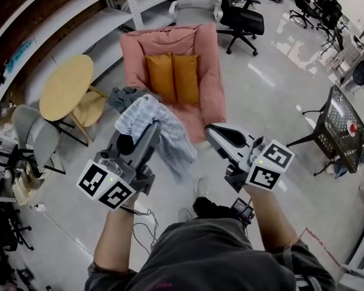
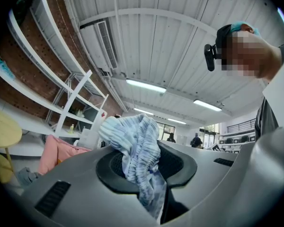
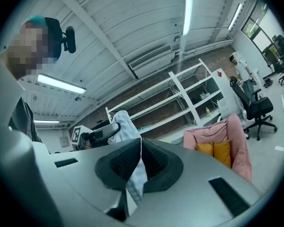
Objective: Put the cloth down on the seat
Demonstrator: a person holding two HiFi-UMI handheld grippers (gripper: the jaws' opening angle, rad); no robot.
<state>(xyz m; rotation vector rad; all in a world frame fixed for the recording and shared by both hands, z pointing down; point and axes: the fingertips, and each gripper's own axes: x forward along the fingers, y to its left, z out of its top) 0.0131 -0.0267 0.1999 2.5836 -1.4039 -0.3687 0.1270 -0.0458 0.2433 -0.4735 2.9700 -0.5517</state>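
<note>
A blue-and-white cloth (image 1: 161, 129) hangs bunched from my left gripper (image 1: 147, 126), which is shut on it. In the left gripper view the cloth (image 2: 135, 145) bulges out above the pads and trails down between them. My right gripper (image 1: 211, 131) sits just right of the cloth's edge. In the right gripper view its pads meet, with a thin strip of the cloth (image 3: 135, 178) pinched in the gap. Both grippers hover in front of a pink armchair (image 1: 209, 83) holding two orange cushions (image 1: 173, 77). The armchair also shows as a pink shape (image 2: 57, 150) (image 3: 227, 136).
A round yellow table (image 1: 67, 86) and a grey chair (image 1: 36, 132) stand at the left. A dark heap of fabric (image 1: 124, 96) lies by the armchair's left side. A black office chair (image 1: 239, 17) stands behind it. At the right is a black wire cart (image 1: 343, 126).
</note>
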